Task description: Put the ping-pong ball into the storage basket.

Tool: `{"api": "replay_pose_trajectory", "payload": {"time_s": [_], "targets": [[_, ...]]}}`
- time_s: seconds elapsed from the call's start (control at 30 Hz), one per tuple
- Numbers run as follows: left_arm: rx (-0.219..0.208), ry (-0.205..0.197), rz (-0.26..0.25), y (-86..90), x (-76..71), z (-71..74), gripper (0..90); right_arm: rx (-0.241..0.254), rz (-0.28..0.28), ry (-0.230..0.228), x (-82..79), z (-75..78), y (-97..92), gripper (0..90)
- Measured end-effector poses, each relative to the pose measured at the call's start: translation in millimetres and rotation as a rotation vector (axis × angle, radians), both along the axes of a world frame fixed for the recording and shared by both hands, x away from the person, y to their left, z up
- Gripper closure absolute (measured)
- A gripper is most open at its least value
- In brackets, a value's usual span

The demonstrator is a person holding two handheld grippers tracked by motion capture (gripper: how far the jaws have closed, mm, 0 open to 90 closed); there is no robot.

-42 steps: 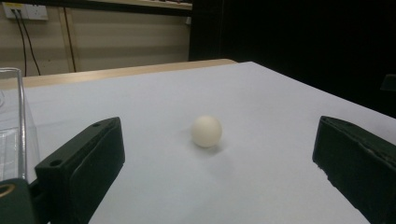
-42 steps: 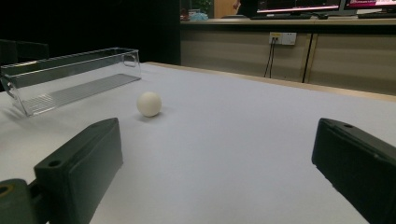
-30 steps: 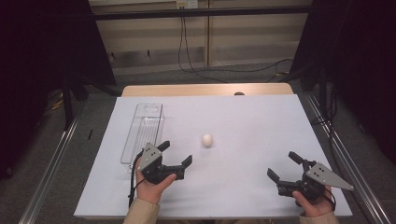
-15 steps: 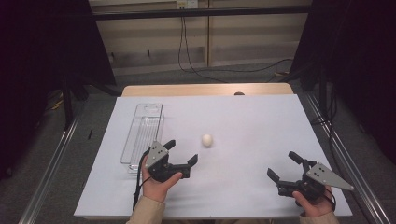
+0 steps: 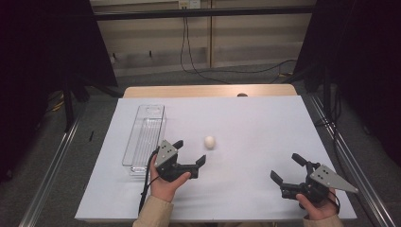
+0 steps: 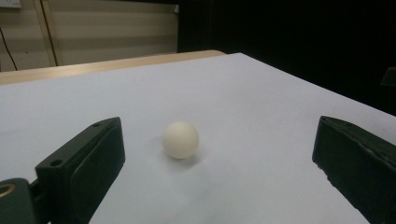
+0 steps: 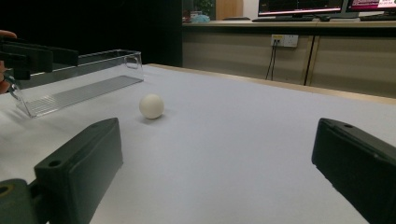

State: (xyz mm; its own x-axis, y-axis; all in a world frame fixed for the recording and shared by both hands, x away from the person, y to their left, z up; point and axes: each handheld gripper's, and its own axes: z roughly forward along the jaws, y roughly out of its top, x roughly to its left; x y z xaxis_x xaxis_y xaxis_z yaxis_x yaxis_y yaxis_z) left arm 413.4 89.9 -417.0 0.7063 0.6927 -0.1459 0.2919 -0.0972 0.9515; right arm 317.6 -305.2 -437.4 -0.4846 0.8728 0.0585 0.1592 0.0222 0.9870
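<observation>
1. White ball (image 5: 210, 142) lies on the white sheet of the tabletop (image 5: 265, 123), near its middle, to the right of the clear plastic bin (image 5: 144, 137) and apart from it
2. Left tool (image 5: 189, 152) sits just short of the ball, its jaws spread wide, pointed toward the ball; in the left gripper view the ball (image 6: 180, 139) lies between the lines of the two jaws but farther out, touching neither
3. Left hand (image 5: 165, 182) holds that tool low over the sheet, close to the near end of the bin
4. Right tool (image 5: 287, 169) is at the near right of the tabletop, well apart from the ball, jaws likewise spread with nothing between them
5. In the right gripper view the ball (image 7: 152, 106) rests on the sheet ahead and to the left, with the bin (image 7: 79, 81) beyond it and the left tool (image 7: 32, 57) at the left edge
6. The bin is long, narrow and see-through, with nothing visible in it
</observation>
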Motion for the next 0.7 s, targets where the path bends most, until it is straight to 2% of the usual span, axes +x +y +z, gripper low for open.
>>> {"api": "replay_pose_trajectory", "payload": {"time_s": [0.17,0.5,0.7], "targets": [[-0.002,0.009,0.001,-3.2,2.5,-0.4,2.6,0.006,-0.004,0.003,-0.2,-0.1,0.2,1.4],[0.031,0.029,0.002,-10.3,10.2,-1.8,2.6,0.007,-0.005,0.005,-0.2,-0.2,0.5,1.4],[0.045,0.061,0.002,-15.9,16.2,-3.1,2.5,0.003,-0.001,0.000,-0.3,0.3,-0.3,1.4]]}}
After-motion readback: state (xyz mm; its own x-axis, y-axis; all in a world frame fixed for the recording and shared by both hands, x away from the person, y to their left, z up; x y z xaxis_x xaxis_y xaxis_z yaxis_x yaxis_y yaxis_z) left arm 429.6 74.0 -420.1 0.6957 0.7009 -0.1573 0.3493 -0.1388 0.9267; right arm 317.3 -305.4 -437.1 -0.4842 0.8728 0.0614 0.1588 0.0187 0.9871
